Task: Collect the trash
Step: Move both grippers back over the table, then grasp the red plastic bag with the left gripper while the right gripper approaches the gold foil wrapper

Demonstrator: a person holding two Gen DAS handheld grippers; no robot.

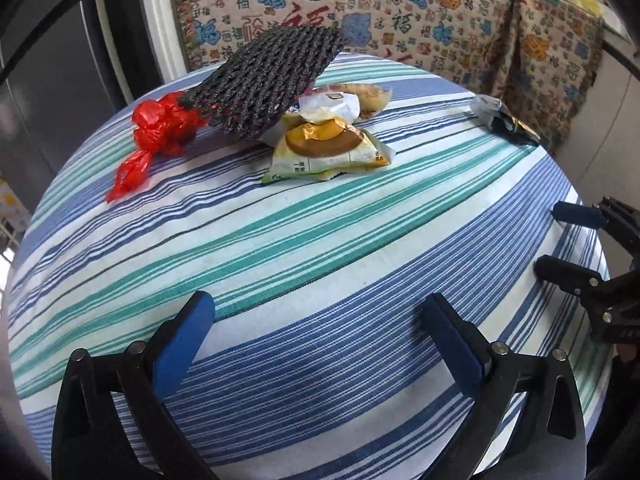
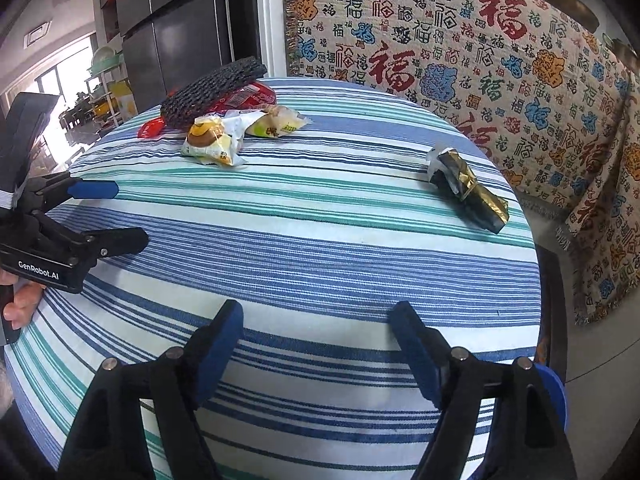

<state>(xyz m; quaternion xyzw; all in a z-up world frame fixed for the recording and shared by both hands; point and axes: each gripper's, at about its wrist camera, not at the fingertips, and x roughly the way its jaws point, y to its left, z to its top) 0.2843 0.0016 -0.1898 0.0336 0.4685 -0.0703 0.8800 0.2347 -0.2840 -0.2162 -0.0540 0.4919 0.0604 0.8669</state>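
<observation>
Trash lies on a striped tablecloth (image 1: 320,264) (image 2: 304,240). At the far side sit a crumpled red plastic bag (image 1: 158,132) (image 2: 150,127), a black foam net (image 1: 264,84) (image 2: 212,88) leaning over yellow snack wrappers (image 1: 328,148) (image 2: 212,142), and another wrapper (image 1: 370,98) (image 2: 276,122) behind them. A black-and-gold wrapper (image 1: 504,120) (image 2: 468,188) lies apart at the right. My left gripper (image 1: 320,316) (image 2: 128,212) hovers open over the near cloth, nothing between its fingers. My right gripper (image 2: 320,328) (image 1: 560,240) is open too, beside the left one, empty.
A patterned blanket (image 2: 460,60) (image 1: 400,12) covers furniture behind the table. A dark fridge (image 2: 172,32) (image 1: 44,80) stands at the back left. The table edge (image 2: 536,264) drops off at the right. A hand (image 2: 20,304) holds the left gripper's handle.
</observation>
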